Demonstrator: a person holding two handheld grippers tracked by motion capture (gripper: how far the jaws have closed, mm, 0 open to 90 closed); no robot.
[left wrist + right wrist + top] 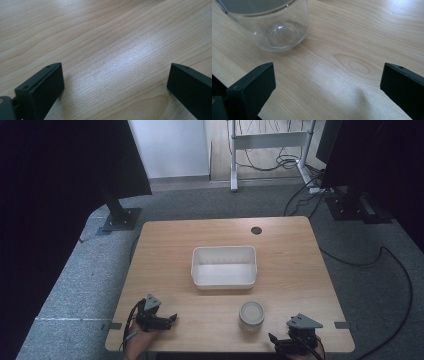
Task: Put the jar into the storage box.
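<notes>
High view: both the left gripper [172, 319] and right gripper [272, 340] gape; unlabelled glass jar [251, 314] near the right.

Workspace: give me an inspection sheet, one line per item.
Surface: wooden table, pale grain, round cable hole near the far edge.
Job's things: glass jar upright near the front edge; white plastic bin at the centre, apparently empty.
Clutter: nothing seen.
Grippers: left tongs open, resting at the front left; right tongs open at the front right, beside the jar, not touching it.
Cables: black leads across the carpet on the right.
Surroundings: grey carpet, black stand bases, a white frame beyond.
</notes>
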